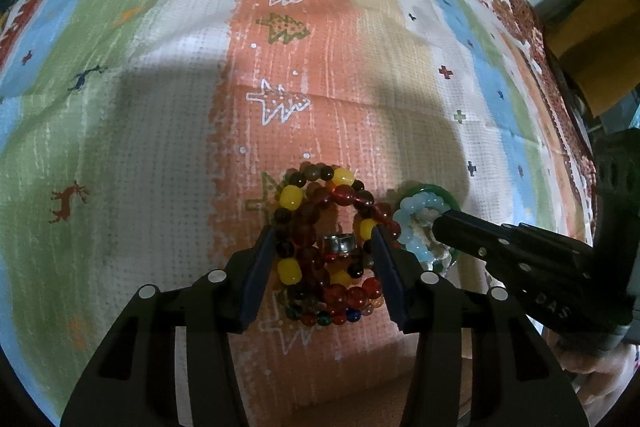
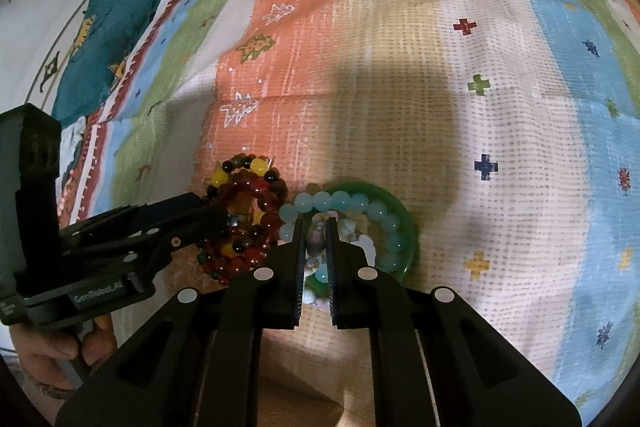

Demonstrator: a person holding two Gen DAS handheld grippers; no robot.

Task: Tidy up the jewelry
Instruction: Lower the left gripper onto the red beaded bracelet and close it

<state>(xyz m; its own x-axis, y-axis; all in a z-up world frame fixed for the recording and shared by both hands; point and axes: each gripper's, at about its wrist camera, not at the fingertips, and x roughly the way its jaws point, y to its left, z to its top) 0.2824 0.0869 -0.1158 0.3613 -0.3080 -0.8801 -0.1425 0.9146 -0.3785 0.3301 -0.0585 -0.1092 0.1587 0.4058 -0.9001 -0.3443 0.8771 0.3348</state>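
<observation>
Lying near on the cloth (image 2: 460, 115), the light, loose, slippery bead bracelets (image 1: 320, 239) sit between the released left gripper (image 1: 326, 251), while the right gripper (image 2: 316, 247) clenches what looks like a small charm (image 2: 316, 241) inside the green bangle (image 2: 402, 223), best pinched across its stem

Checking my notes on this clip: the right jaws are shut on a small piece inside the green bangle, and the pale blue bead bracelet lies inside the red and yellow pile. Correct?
Not quite. The pale blue bead bracelet lies inside the green bangle, beside the red and yellow pile; the right wrist view shows it. The right gripper is indeed shut on a small piece there.
</observation>
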